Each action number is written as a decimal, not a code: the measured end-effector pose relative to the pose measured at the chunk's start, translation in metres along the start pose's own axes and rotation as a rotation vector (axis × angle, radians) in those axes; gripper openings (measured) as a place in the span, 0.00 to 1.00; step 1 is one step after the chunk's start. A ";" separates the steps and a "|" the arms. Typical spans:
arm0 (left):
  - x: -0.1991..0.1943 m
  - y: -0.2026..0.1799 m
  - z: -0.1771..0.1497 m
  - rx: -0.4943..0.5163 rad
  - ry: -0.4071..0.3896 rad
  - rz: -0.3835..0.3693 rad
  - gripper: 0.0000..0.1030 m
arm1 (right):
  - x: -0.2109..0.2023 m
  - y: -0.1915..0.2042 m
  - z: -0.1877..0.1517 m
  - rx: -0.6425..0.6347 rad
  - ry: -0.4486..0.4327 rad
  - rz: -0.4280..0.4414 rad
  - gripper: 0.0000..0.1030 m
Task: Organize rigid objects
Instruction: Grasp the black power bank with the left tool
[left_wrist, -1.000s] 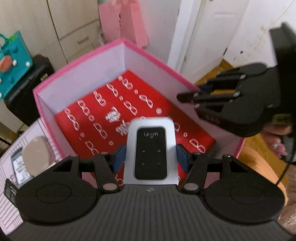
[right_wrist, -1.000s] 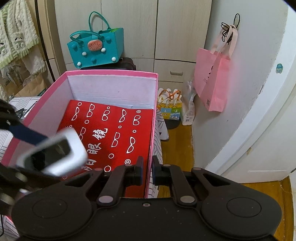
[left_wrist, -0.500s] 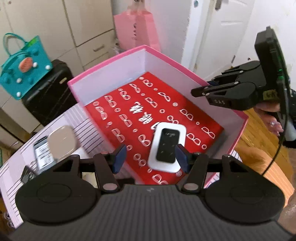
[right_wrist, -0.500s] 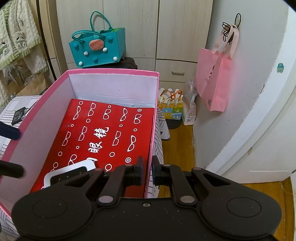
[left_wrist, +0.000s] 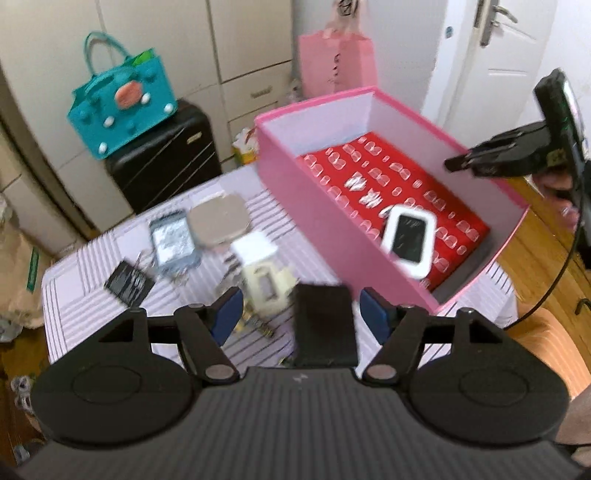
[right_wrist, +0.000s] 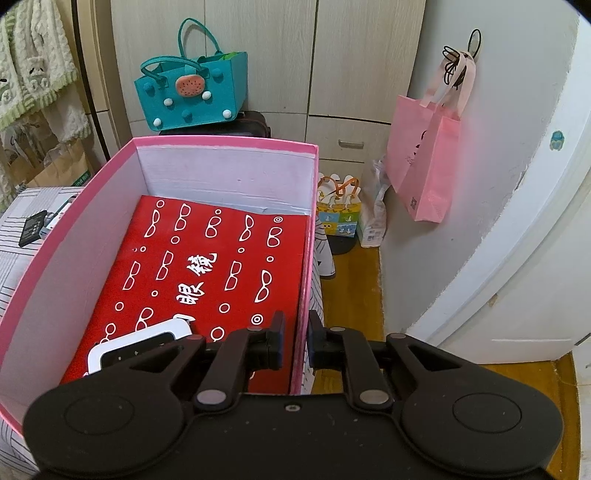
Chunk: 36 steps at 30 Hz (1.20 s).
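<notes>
My left gripper (left_wrist: 298, 308) has its fingers spread wide and empty, over the striped worktop (left_wrist: 85, 266) just outside the pink box (left_wrist: 314, 221). The white device (left_wrist: 408, 240) lies flat inside that box on the red sheet (left_wrist: 369, 184), near the wall closest to me, screen up; I judge that item sorted. A dark flat object (left_wrist: 325, 325) sits between my left fingers, and I read it as the natural next pick. Beyond it wait a cream part (left_wrist: 264, 290), a grey rounded pad (left_wrist: 219, 219) and a small black card (left_wrist: 129, 282), loosely scattered with gaps for approach. My right gripper (right_wrist: 296, 341) hovers at the box's right wall (right_wrist: 308, 295), fingers nearly together, holding nothing. Most of the red sheet is free for further items.
</notes>
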<state>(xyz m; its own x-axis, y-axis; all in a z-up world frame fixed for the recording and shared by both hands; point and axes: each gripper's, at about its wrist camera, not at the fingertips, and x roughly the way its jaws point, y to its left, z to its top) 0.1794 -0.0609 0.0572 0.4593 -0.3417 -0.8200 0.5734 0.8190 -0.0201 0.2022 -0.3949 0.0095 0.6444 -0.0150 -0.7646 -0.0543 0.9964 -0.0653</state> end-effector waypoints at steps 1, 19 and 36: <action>0.002 0.004 -0.006 -0.006 0.005 0.001 0.67 | 0.000 0.001 0.001 0.000 0.001 -0.002 0.18; 0.067 -0.037 -0.063 0.109 0.004 -0.024 0.67 | -0.003 0.003 0.001 0.003 -0.002 -0.020 0.19; 0.103 -0.041 -0.062 0.108 0.006 0.045 0.67 | -0.004 0.006 0.000 -0.005 0.000 -0.022 0.21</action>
<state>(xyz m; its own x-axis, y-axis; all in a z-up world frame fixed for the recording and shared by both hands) 0.1613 -0.1013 -0.0620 0.4824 -0.3030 -0.8219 0.6224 0.7788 0.0781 0.1996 -0.3893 0.0127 0.6452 -0.0368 -0.7631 -0.0444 0.9953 -0.0855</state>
